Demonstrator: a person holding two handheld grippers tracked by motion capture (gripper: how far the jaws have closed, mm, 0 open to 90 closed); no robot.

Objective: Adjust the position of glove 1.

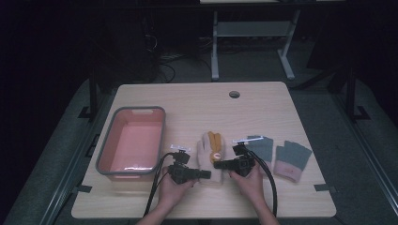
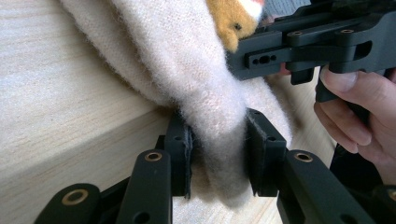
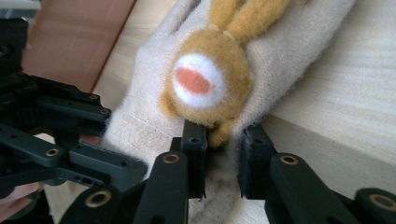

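A cream knitted glove (image 1: 211, 157) with an orange plush animal face (image 3: 205, 81) on its back lies near the table's front edge, fingers pointing away. My left gripper (image 1: 206, 174) comes in from the left and is shut on the glove's cuff; in the left gripper view (image 2: 218, 156) the cream wool is bunched between both pads. My right gripper (image 1: 217, 164) comes from the right, and in the right gripper view (image 3: 223, 161) its pads pinch the glove's edge just below the plush face. Each gripper is held by a hand.
A pink basin with a grey rim (image 1: 105, 145) stands at the left of the wooden table. Two grey fingerless gloves with pink cuffs (image 1: 292, 160) (image 1: 260, 146) lie to the right of the cream one. A round cable hole (image 1: 234, 94) sits at the table's far edge.
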